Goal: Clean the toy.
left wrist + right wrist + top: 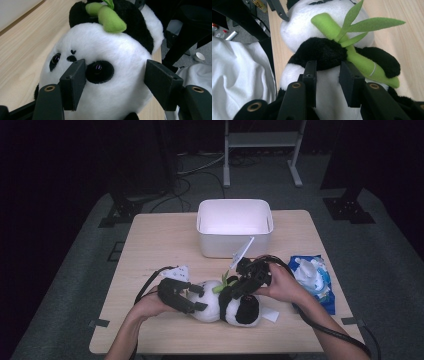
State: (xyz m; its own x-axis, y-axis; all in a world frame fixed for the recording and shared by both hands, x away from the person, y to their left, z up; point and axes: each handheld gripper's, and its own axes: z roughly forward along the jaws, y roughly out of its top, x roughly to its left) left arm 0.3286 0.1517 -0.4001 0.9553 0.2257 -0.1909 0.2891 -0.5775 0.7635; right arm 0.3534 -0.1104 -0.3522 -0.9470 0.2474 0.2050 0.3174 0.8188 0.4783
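Near the bench's front edge lies the toy panda; the left gripper straddles its head, jaws spread, steadying it, while the right gripper pinches its body.

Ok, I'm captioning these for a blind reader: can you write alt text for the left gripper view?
A plush panda lies on a wooden table, its white head between the left gripper's two open black jaws, one by its eye. A green bamboo piece sits on its black fur.
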